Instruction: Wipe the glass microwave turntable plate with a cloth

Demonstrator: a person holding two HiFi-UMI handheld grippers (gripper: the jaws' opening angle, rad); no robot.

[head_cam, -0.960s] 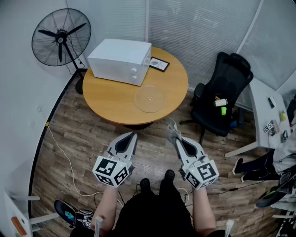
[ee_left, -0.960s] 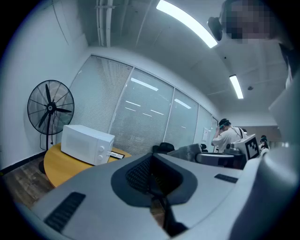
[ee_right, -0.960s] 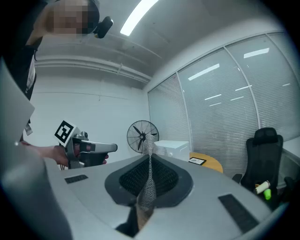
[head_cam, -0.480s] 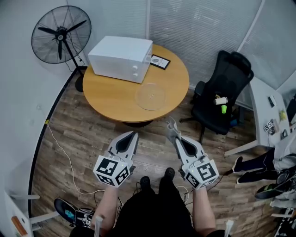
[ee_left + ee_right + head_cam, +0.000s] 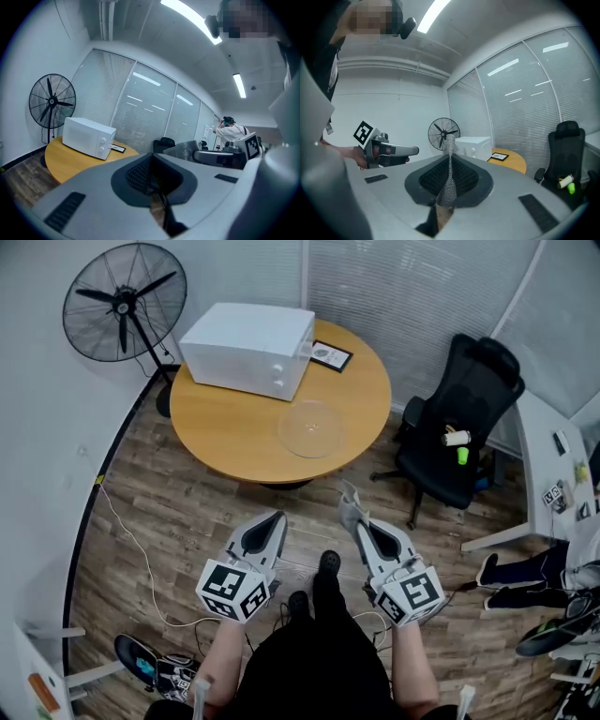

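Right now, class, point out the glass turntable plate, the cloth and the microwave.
glass turntable plate (image 5: 311, 427), head view, its centre
cloth (image 5: 448, 187), right gripper view, the strip pinched between the jaws
microwave (image 5: 246, 338), head view, its top panel

Two grippers (image 5: 275, 518) (image 5: 358, 521), one plate (image 5: 311, 427), one cloth (image 5: 449, 183)

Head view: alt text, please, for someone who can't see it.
The right gripper grips a grey cloth and the left gripper is shut, empty, both short of a round table bearing a glass plate and white microwave.
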